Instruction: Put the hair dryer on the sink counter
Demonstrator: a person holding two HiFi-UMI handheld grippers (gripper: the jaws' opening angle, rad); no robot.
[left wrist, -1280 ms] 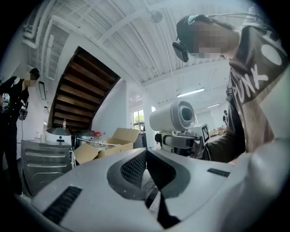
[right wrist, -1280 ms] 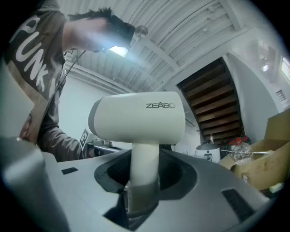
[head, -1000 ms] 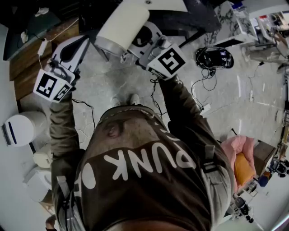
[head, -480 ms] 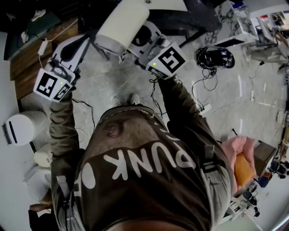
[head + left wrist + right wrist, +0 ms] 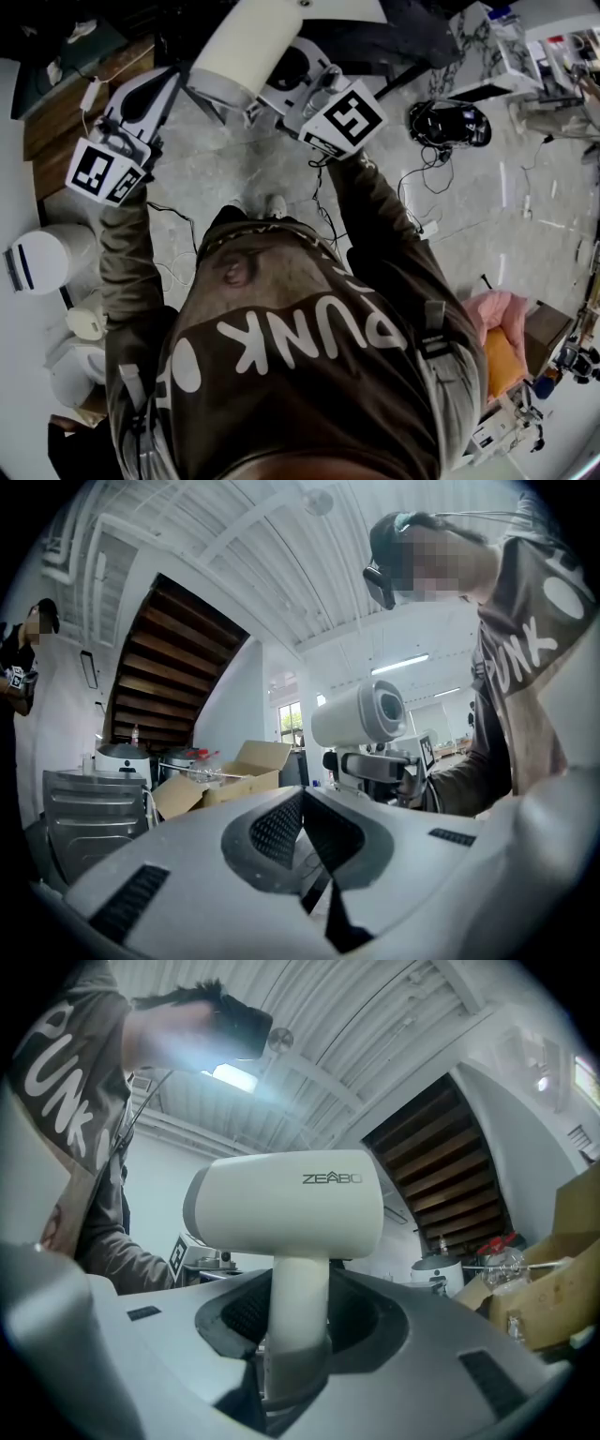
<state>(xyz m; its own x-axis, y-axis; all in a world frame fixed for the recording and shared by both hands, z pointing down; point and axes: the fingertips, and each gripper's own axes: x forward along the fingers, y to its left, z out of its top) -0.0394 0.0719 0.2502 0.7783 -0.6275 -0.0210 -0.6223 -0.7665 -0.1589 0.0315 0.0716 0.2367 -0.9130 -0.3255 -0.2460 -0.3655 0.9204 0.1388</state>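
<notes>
Right, the hair dryer [image 5: 286,1208] is up in the air. The right gripper [image 5: 298,1321] has its handle pinched between both jaws, pads pressing on either side of the white stem. The barrel lies crosswise above them with the brand lettering facing this way.

In the head view, the same hair dryer [image 5: 246,49] shows as a pale cylinder out in front of the person's chest, high over the grey marbled floor [image 5: 234,169]. The right gripper [image 5: 281,84] sits just beneath it, with its marker cube [image 5: 349,117] nearest the body.

Over on the other side, the left gripper [image 5: 302,801] carries nothing. Its jaws are pressed together, the dark pads meeting at the tips. In the head view the left gripper [image 5: 164,89] is held off to the person's left, beside the dryer and apart from it.

Around them there's an open cardboard box [image 5: 234,775] and a dark wooden staircase [image 5: 173,667] past the left jaws. A second person [image 5: 21,663] stands at the far edge. Down on the floor sit a white round bin [image 5: 42,262] and a tangle of cables [image 5: 422,178] — all well below the raised dryer.
</notes>
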